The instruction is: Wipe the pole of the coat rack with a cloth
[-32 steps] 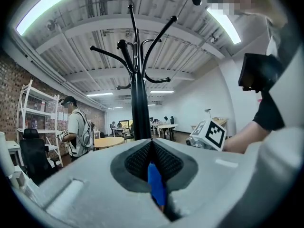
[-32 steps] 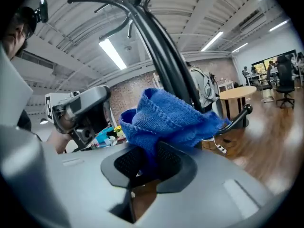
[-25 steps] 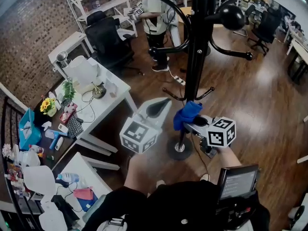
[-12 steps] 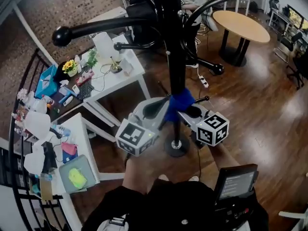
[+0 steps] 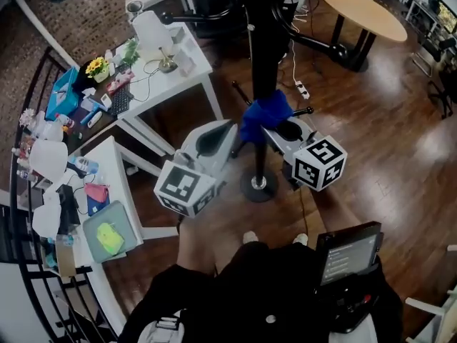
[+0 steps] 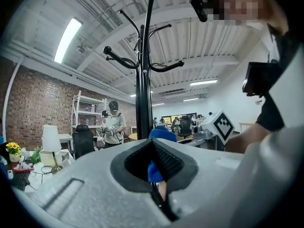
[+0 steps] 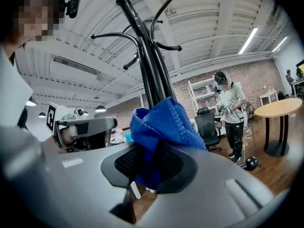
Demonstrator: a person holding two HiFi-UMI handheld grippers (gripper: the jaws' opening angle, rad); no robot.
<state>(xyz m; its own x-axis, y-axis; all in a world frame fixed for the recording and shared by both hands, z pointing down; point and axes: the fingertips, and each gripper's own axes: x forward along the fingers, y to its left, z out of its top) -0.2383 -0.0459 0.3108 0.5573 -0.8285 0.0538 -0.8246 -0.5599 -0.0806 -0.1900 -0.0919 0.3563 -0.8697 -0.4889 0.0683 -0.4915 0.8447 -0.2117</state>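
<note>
The black coat rack pole (image 5: 262, 63) rises from its round base (image 5: 258, 186) on the wood floor. A blue cloth (image 5: 264, 116) is bunched against the pole, low down. My right gripper (image 5: 270, 131) is shut on that cloth (image 7: 164, 122), and the pole (image 7: 154, 75) stands right behind it. My left gripper (image 5: 228, 128) sits just left of the pole, jaws shut with nothing between them. In the left gripper view, the gripper (image 6: 153, 148) points at the pole (image 6: 142, 89), with the cloth (image 6: 161, 134) showing beyond its tips.
White desks (image 5: 182, 66) with a lamp (image 5: 152, 31), flowers and clutter stand at the left, beside a black railing (image 5: 28, 98). A round wooden table (image 5: 364, 13) is at the upper right. A power strip (image 5: 302, 89) lies behind the base. A person (image 7: 232, 113) stands farther off.
The head view has swung, so the desks and round table sit differently in frame. The cloth in my right gripper seems to be slightly higher above the base. Both grippers stay by the pole.
</note>
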